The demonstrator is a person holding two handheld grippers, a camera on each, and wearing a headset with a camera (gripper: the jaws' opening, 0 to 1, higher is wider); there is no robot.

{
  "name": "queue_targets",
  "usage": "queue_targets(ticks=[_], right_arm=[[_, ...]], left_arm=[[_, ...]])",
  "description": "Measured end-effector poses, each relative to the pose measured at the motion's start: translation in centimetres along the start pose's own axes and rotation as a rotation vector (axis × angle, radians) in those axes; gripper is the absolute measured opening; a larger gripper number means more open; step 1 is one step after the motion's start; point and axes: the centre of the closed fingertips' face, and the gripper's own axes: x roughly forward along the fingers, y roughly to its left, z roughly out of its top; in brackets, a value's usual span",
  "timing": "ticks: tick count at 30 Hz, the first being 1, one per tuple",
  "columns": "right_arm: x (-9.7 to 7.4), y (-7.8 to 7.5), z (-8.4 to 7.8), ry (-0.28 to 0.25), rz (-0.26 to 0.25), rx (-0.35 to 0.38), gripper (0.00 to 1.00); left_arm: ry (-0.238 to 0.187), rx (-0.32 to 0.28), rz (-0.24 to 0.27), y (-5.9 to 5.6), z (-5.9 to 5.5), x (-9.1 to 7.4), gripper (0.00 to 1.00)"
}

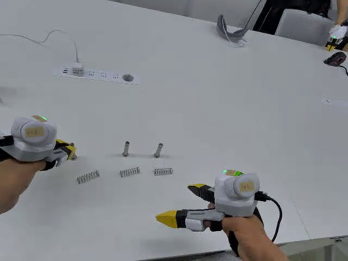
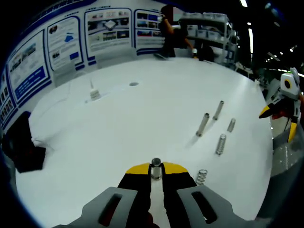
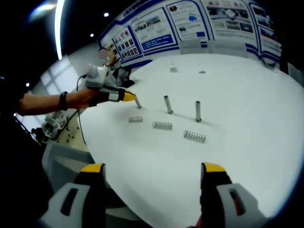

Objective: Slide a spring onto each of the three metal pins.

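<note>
Two metal pins (image 1: 126, 148) (image 1: 159, 150) stand upright on the white table (image 1: 217, 109). The third pin (image 2: 156, 168) is upright between the yellow tips of my left gripper (image 1: 70, 152), which is shut on it. Three springs (image 1: 88, 176) (image 1: 130, 172) (image 1: 163, 171) lie in a row just in front of the pins. My right gripper (image 1: 182, 204) hovers open and holds nothing, nearer the front edge and to the right of the springs. In the right gripper view its jaws stand wide apart, facing the pins (image 3: 167, 104) (image 3: 198, 111) and the springs (image 3: 162, 125) (image 3: 194, 137).
A white power strip (image 1: 95, 74) with a plugged cable lies at the back left. A grey curved object (image 1: 231, 32) and a chair (image 1: 304, 24) are at the far right. The table's front edge (image 1: 304, 242) runs close behind my right gripper.
</note>
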Motion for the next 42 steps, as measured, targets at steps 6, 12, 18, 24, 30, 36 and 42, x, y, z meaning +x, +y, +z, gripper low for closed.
queue_targets(ticks=[6,12,18,24,30,36,42], right_arm=[[-0.2,-0.2,0.0,0.0,-0.005,0.002,0.84],[-0.3,-0.3,-0.2,0.001,-0.008,0.004,0.84],[-0.4,-0.3,-0.5,0.006,-0.009,0.006,0.84],[-0.2,-0.3,-0.4,0.007,-0.006,0.004,0.84],[-0.1,-0.3,-0.1,0.003,-0.003,0.001,0.84],[0.0,-0.2,-0.1,0.002,-0.001,-0.001,0.84],[0.0,-0.2,-0.2,0.003,-0.001,0.002,0.84]], left_arm=[[-0.012,0.005,0.004,0.0,0.4,0.3,0.08],[-0.013,0.005,0.005,0.2,0.6,0.5,0.08],[-0.009,0.015,0.0,0.1,0.4,0.3,0.08],[-0.014,0.02,0.0,0.2,0.3,0.1,0.08],[-0.006,0.029,-0.006,0.1,0.2,0.1,0.1],[0.005,0.021,-0.018,0.0,-0.2,-0.3,0.2],[0.006,-0.007,-0.017,0.3,-1.1,-1.4,0.28]])
